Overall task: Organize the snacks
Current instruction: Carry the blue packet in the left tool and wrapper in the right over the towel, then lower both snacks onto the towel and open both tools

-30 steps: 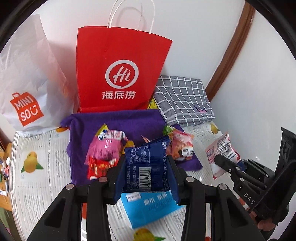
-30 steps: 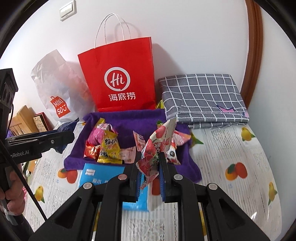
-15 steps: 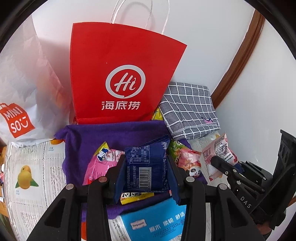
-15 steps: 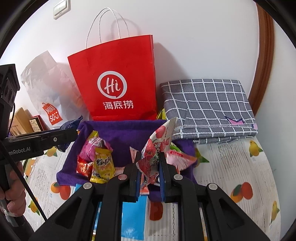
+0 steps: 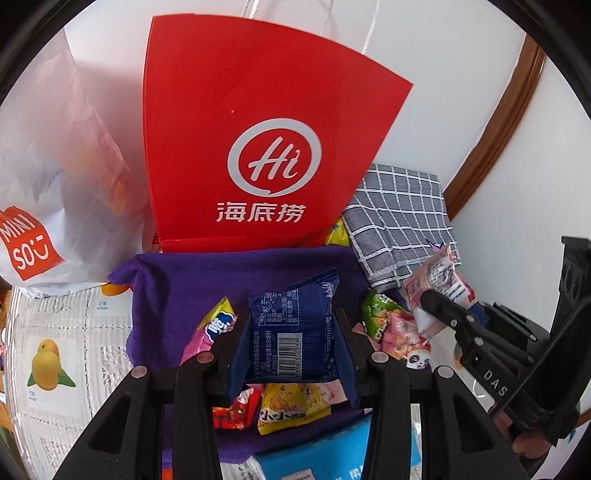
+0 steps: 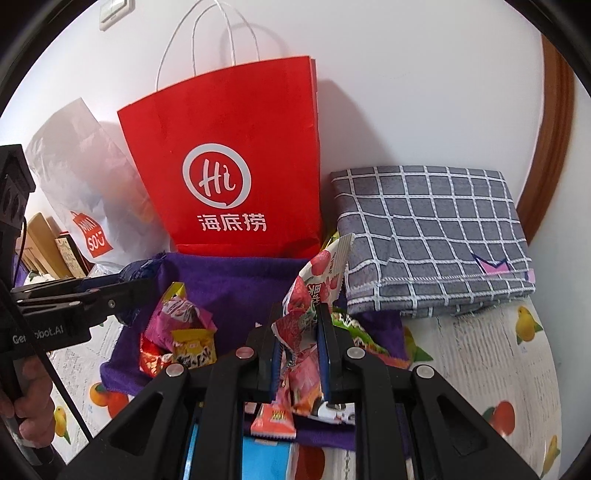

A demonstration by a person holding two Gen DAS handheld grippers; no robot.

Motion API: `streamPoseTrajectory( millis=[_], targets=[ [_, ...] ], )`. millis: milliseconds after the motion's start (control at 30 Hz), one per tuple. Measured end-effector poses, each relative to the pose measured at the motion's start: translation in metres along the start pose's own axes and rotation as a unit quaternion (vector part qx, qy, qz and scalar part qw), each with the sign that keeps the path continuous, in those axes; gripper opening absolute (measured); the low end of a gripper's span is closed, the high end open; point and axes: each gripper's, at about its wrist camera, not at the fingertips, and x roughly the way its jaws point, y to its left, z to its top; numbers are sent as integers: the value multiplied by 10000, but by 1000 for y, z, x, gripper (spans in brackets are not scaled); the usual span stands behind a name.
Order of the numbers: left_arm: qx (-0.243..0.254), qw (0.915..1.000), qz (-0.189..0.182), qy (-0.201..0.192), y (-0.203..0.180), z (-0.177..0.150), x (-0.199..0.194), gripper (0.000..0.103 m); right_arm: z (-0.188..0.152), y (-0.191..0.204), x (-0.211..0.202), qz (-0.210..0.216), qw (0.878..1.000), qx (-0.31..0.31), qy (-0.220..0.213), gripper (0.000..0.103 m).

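Ahead of both jaws stood a red bag (image 5: 258, 147) lettered "Hi" beside a "MINISO" bag (image 5: 55, 192). The left gripper (image 5: 291, 332) pinched a navy barcoded packet (image 5: 295, 332); the right gripper (image 6: 297, 332) pinched a crumpled strawberry-printed wrapper (image 6: 317, 280).

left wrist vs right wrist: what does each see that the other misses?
Left wrist only: barcode side of the blue packet in the left claw. Right wrist only: wall switch, the whole checked cloth, the hand on the left tool. Both: red bag, purple towel, white bag, strawberry packet in the right claw.
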Motion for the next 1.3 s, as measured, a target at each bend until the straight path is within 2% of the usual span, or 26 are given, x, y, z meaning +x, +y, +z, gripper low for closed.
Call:
streamPoseTrajectory(
  millis=[200, 667, 967, 1300],
  targets=[
    [-25, 9998, 184, 88, 9, -2, 13, 39, 8, -4, 19, 113, 9999, 65, -24, 16],
    [-300, 9988, 292, 269, 33, -5, 33, 40, -8, -6, 58, 272, 9983, 4, 512, 16],
    [-288, 9977, 318, 516, 31, -9, 49, 40, -15, -8, 78, 228, 9954, -21, 931, 16],
    [-247, 9976, 305, 568, 26, -10, 54, 40, -19, -3, 81, 210, 9938, -136, 1080, 16]
  ],
)
